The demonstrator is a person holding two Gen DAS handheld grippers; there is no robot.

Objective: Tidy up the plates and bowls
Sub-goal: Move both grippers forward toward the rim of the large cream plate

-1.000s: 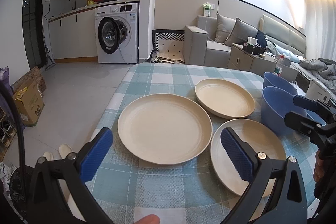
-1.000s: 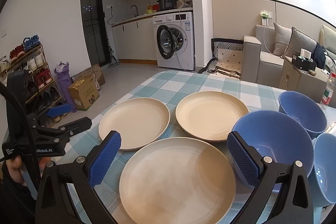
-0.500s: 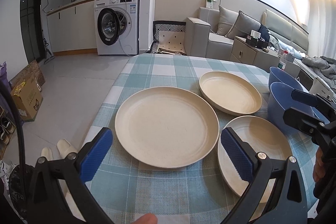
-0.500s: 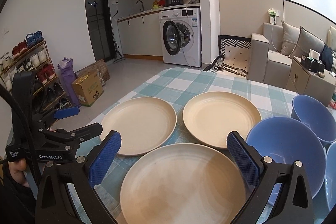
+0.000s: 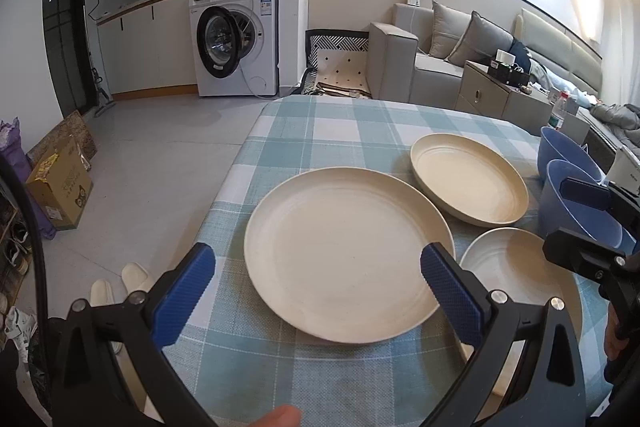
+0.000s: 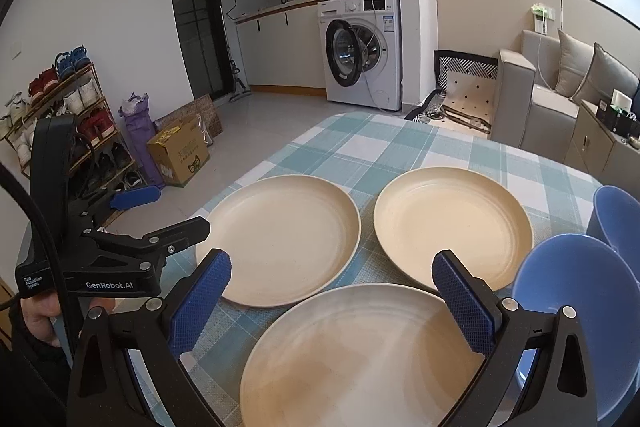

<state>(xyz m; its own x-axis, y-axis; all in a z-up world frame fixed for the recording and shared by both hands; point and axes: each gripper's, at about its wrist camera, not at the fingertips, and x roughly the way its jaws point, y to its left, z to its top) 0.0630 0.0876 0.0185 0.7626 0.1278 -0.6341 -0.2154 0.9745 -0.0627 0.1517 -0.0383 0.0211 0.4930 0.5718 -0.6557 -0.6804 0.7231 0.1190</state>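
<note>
Three cream plates lie on the checked tablecloth: a big left plate [image 5: 348, 255] [image 6: 284, 243], a far plate [image 5: 468, 183] [image 6: 452, 223] and a near right plate [image 5: 520, 275] [image 6: 360, 355]. Two blue bowls [image 5: 580, 211] [image 6: 576, 315] stand at the right, one behind the other [image 5: 568, 155] [image 6: 620, 215]. My left gripper [image 5: 316, 267] [image 6: 168, 213] is open, its fingers straddling the near part of the big plate from above. My right gripper [image 6: 332, 275] [image 5: 576, 227] is open above the near right plate, with nothing between its fingers.
The table's left edge [image 5: 224, 195] drops to the floor, where slippers [image 5: 120, 283] lie. A cardboard box [image 6: 180, 155] and shoe rack [image 6: 60, 115] stand left. A washing machine [image 5: 236, 39] and sofa [image 5: 432, 67] are beyond the table. A hand [image 6: 40, 311] holds the left gripper.
My left gripper has come closer to the big plate, which now looks larger between its fingers. The right gripper has turned slightly left. Both stay open.
</note>
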